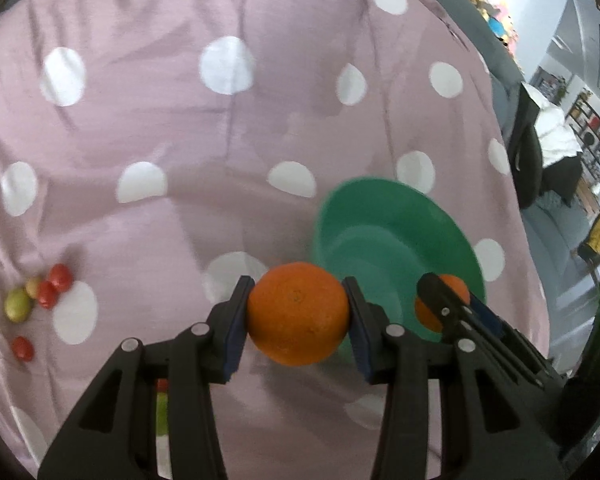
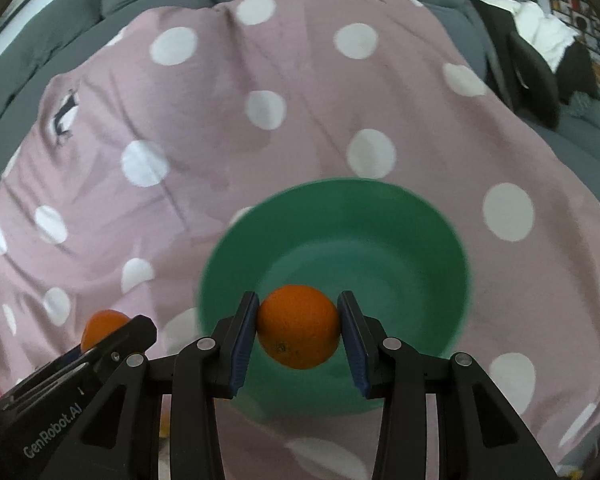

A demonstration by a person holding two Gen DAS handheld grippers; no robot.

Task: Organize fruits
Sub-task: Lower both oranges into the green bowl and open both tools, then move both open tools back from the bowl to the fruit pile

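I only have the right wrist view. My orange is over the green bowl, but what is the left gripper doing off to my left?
Observer: The left gripper is shut on its own orange, held beside the green bowl, not over it.
Operator: Any other fruit left on the cloth?
Observer: Yes. A cluster of small red fruits and yellow-green fruits lies far left on the spotted cloth.
Operator: Anything closer in?
Observer: One more red fruit lies apart, nearer the camera than that cluster.
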